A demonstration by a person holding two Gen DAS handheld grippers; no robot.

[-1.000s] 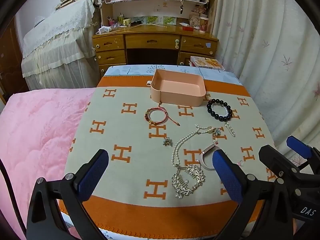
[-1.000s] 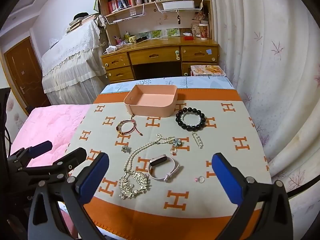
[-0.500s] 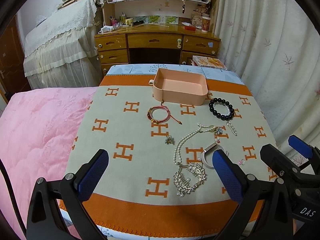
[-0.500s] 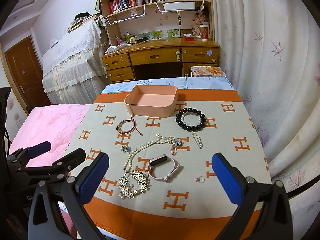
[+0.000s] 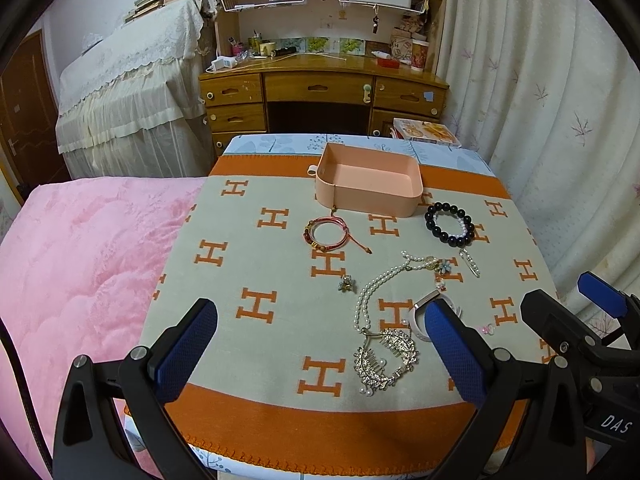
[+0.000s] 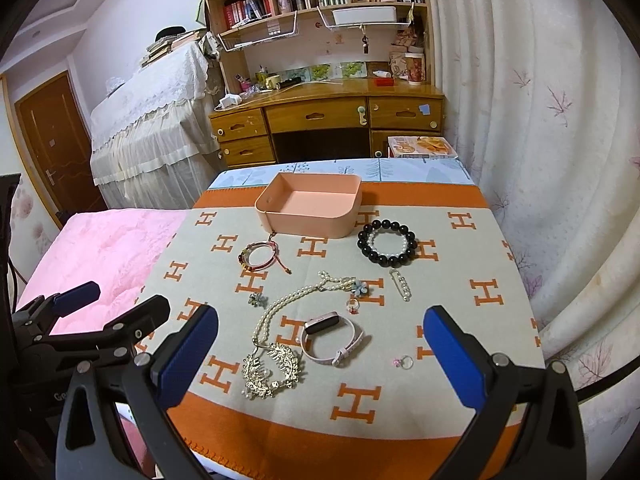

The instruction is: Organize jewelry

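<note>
An empty pink tray stands at the far side of the orange and beige cloth. Before it lie a red cord bracelet, a black bead bracelet, a pearl necklace, a crystal hair comb, a pink watch, a hair pin and small rings. My left gripper and right gripper are both open and empty, above the cloth's near edge.
A pink quilt lies left of the cloth. A wooden desk with shelves stands behind, a covered piece of furniture to its left, curtains on the right. A small brooch lies mid-cloth.
Both views have shifted slightly; the left camera has drawn back and risen a little. The jewelry has not moved and both grippers stay open.
</note>
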